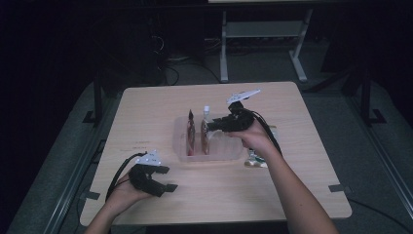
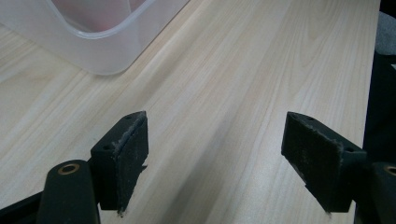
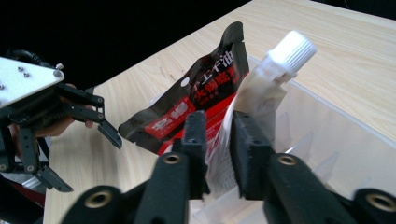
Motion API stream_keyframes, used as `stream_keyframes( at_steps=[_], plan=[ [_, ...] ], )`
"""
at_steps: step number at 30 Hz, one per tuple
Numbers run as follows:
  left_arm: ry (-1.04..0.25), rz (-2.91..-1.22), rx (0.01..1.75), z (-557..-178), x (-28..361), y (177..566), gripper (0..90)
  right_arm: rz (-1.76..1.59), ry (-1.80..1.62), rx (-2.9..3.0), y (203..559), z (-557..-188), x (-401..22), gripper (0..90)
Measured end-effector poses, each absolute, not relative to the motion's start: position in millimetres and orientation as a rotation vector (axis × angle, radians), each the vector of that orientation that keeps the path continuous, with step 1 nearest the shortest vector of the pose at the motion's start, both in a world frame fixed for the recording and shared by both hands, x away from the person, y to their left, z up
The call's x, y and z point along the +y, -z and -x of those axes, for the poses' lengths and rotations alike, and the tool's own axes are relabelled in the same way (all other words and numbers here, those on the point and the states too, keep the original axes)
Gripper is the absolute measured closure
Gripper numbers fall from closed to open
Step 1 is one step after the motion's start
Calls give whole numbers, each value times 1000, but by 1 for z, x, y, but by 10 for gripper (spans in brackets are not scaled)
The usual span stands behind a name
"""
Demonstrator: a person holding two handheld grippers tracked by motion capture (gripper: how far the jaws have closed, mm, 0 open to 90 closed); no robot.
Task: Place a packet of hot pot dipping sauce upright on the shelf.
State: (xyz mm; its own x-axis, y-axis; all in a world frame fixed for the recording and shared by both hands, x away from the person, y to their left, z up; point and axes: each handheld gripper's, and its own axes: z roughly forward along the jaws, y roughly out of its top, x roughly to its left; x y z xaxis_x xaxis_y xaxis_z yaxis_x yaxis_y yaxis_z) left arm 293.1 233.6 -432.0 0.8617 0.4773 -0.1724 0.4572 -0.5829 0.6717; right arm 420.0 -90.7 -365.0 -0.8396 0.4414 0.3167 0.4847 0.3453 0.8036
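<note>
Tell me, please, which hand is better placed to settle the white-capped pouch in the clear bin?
Right: its tool straddles the pouch in the bin; the left tool rests apart, open.

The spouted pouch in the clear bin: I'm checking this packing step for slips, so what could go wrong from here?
1. The right gripper has the spouted pouch between loosening fingers; with little beside it, the pouch may flop over in the clear bin.
2. It stands close to the dark sauce pouch, so pulling the fingers out could drag or tip that one too.
3. The left gripper rests open on the table, steadying nothing, so the bin could slide.
</note>
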Motion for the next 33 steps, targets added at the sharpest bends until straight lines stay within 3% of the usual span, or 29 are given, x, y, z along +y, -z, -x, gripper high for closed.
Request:
stream_keyframes(
  at_steps=[6, 12, 33],
  plan=[
    [-33, -2280, 674, -293, 234, 432, 223, 892, 1576, -2540, 358, -414, -100, 501],
    [-32, -2285, 676, -294, 235, 432, 208, 907, 1561, -2600, 352, -403, -112, 387],
    [-31, -2288, 674, -294, 233, 433, 190, 918, 1533, -2712, 355, -348, -150, 342]
  ],
)
